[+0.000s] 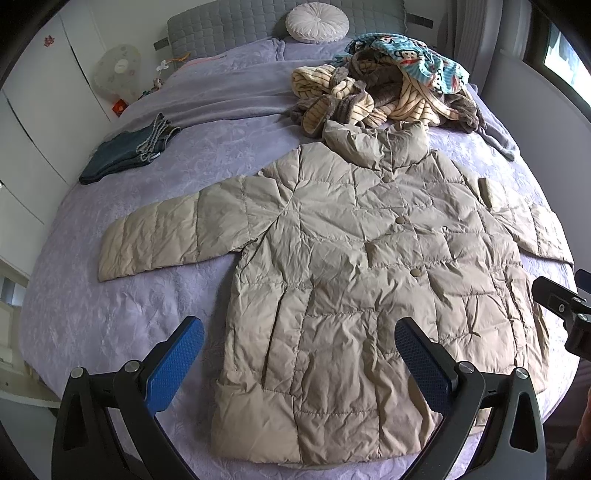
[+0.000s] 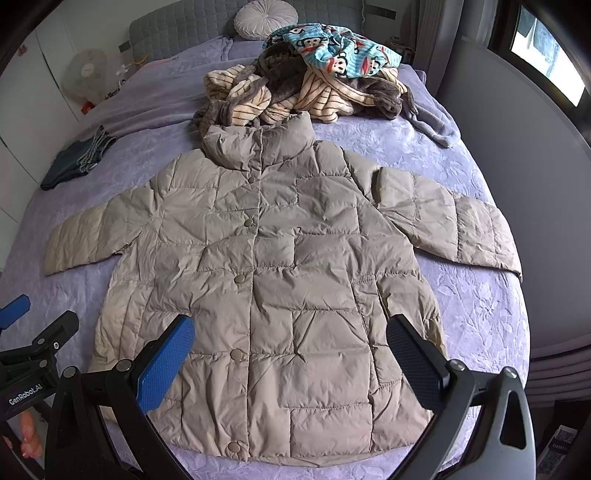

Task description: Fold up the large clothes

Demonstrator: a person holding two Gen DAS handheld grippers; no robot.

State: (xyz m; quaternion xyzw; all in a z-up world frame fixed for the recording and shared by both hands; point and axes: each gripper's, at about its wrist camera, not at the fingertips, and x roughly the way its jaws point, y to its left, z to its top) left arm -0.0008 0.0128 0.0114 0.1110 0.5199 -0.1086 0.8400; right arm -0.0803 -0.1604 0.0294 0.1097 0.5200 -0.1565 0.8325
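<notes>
Both claws, left claw (image 1: 299,354) and right claw (image 2: 290,350), hover spread apart; the puffy jacket (image 2: 266,266) looks light, slippery; grip the sleeve cuffs.

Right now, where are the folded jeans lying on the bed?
The folded jeans lie at the bed's far left edge in both views, apart from the beige jacket.

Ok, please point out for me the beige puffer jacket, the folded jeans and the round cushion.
beige puffer jacket (image 2: 258,258), right wrist view, on the chest panel beside the snap buttons.
folded jeans (image 1: 125,155), left wrist view, on the dark denim of the stack.
round cushion (image 1: 317,20), left wrist view, on its pleated middle.
</notes>
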